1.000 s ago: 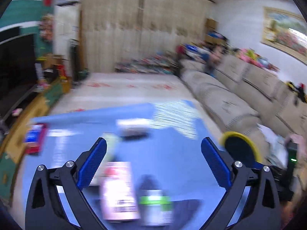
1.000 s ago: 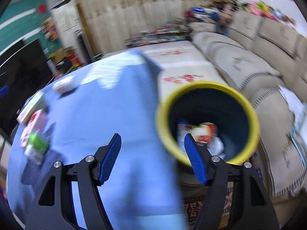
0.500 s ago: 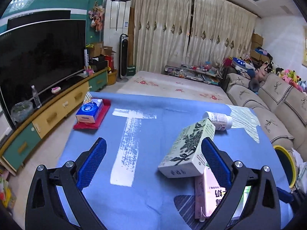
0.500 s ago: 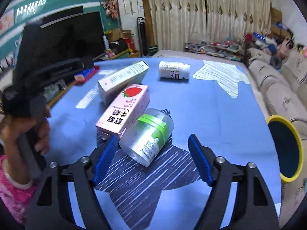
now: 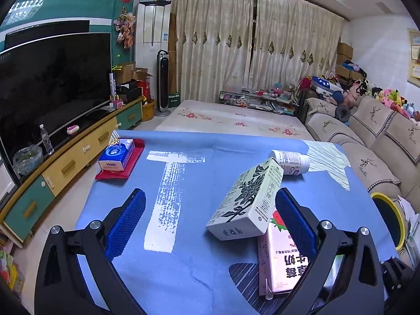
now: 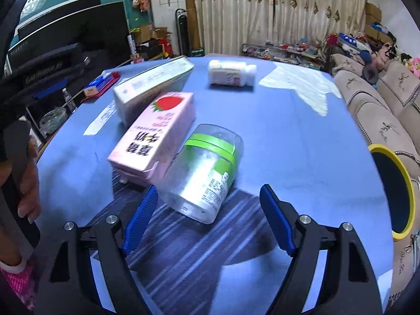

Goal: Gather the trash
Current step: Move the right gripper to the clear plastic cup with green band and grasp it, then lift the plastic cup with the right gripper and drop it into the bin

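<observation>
on the blue table [image 6: 288,136] a clear jar [image 6: 202,176] lies just ahead of the wide-open, empty right tongs [image 6: 207,220].

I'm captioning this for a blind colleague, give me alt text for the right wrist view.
The open right gripper points down at a clear jar with a green band lying on a blue table, beside a pink strawberry milk carton. Farther back lie a pale carton and a white bottle; a yellow-rimmed bin stands at right.

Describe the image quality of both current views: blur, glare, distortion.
Left wrist: sharp, strong fisheye bending the curtains and TV, dark corners. Right wrist: slightly soft, motion smear on the clear jar and striped mat; a bright patch washes out the blue table.
</observation>
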A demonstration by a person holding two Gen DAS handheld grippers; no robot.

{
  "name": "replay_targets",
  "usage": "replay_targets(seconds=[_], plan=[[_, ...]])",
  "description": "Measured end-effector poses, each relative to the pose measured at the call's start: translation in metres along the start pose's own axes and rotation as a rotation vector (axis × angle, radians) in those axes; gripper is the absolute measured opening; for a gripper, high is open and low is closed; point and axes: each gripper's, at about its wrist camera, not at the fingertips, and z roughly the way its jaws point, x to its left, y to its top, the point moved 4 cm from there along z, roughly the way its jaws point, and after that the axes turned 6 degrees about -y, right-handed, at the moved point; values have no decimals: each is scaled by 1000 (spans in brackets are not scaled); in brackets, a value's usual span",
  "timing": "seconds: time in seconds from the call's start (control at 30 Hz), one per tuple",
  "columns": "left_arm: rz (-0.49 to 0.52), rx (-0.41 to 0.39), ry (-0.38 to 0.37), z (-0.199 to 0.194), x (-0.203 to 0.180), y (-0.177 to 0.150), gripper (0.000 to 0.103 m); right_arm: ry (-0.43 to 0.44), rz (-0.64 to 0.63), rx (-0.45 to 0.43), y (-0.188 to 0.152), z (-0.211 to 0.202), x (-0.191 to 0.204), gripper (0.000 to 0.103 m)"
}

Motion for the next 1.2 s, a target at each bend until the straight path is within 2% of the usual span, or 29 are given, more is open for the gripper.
replay_targets(seconds=[0.13, 0.23, 0.27, 0.33, 0.37, 0.83, 1.2], plan=[[1, 6, -1, 1, -1, 0, 97, -4, 8, -15, 1, -2, -5, 75], [8, 8, 2, 1, -4, -2, 97, 6, -2, 9, -2, 6, 3, 74], [8, 9, 1, 2, -4, -3, 97, 14, 2, 19, -3, 9, 4, 70], [8, 11, -2, 2, -5, -3, 97, 31, 16, 36, -5, 14, 5, 55], [9, 13, -4, 2, -6, -4, 97, 37, 26, 41, -5, 15, 3, 52], [27, 6, -17, 3, -12, -5, 97, 58, 47, -21, 1, -12, -22, 50], [71, 0, -34, 4, -24, -9, 97, 96, 116, -65, 8, -42, -61, 49]])
